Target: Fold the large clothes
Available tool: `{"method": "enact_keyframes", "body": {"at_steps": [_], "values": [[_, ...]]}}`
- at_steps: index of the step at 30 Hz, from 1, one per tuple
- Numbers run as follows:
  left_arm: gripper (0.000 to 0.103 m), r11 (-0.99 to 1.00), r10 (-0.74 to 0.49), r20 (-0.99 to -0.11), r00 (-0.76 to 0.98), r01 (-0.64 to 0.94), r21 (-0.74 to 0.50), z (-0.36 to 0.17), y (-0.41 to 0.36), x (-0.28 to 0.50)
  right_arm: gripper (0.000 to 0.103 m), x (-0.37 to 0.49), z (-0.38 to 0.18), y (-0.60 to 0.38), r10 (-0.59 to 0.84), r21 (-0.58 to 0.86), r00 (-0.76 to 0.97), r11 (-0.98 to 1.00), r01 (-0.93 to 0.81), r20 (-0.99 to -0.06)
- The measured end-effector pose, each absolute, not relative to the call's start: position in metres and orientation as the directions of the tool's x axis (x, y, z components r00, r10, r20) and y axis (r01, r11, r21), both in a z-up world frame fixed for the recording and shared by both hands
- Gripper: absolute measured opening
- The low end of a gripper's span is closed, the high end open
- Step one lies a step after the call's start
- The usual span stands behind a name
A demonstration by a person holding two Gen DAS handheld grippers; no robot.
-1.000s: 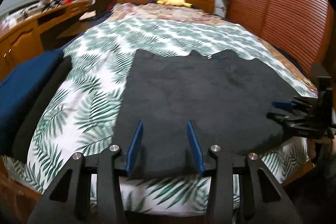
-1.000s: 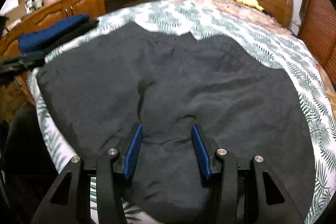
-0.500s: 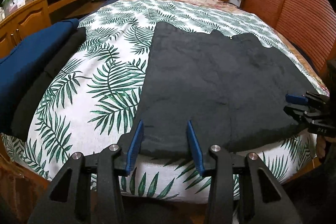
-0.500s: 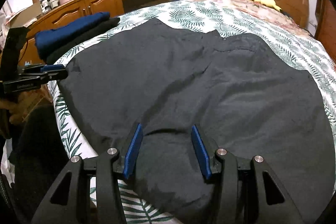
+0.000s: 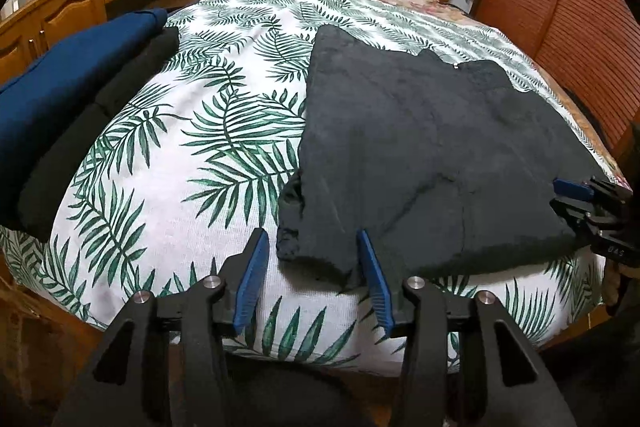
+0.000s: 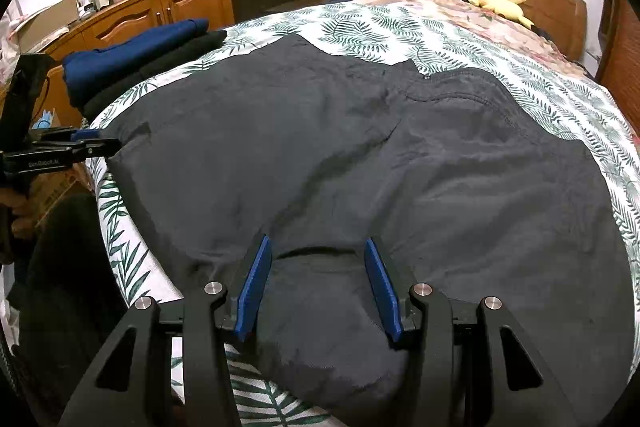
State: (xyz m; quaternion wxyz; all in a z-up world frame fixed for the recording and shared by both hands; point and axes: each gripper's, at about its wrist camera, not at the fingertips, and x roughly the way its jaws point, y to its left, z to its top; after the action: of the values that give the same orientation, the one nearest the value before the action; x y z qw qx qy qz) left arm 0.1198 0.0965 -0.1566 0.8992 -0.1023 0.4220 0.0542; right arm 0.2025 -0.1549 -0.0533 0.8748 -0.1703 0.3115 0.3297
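Two grippers w/ blue pads work a dark garment (image 5: 420,155) spread flat on the leaf-print bedsheet (image 5: 224,131). Far left: folded navy and black clothes (image 5: 68,99) stacked at bed edge. Left gripper (image 5: 312,267) has jaws just opened a bit wider, straddling the garment's near-left corner, pads not pressing. Right gripper (image 6: 316,279) is open too, over the near hem, nothing clamped.

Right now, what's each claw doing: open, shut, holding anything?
Left claw: open, jaws just widened, straddling the dark garment corner, not gripping.
Right claw: open over the garment's near edge, nothing held.
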Motion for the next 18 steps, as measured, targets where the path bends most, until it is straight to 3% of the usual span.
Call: {"method": "enact_keyframes", "body": {"at_steps": [6, 8, 12, 18], "values": [[0.049, 0.966, 0.014, -0.774, 0.633, -0.208, -0.153, -0.159, 0.097, 0.123, 0.052, 0.204, -0.053, -0.154, 0.470, -0.093, 0.592, 0.727, -0.680, -0.655], [0.025, 0.977, -0.005, -0.779, 0.628, -0.164, -0.139, -0.157, 0.088, 0.125, 0.053, 0.205, -0.053, -0.155, 0.474, -0.090, 0.592, 0.727, -0.681, -0.653], [0.017, 0.984, 0.014, -0.777, 0.630, -0.145, -0.099, -0.145, 0.077, 0.129, 0.053, 0.207, -0.052, -0.160, 0.491, -0.066, 0.579, 0.723, -0.687, -0.651], [0.013, 0.995, 0.005, -0.676, 0.737, -0.071, -0.070, -0.079, 0.044, 0.132, 0.053, 0.203, -0.040, -0.183, 0.505, -0.045, 0.587, 0.733, -0.679, -0.633]]}}
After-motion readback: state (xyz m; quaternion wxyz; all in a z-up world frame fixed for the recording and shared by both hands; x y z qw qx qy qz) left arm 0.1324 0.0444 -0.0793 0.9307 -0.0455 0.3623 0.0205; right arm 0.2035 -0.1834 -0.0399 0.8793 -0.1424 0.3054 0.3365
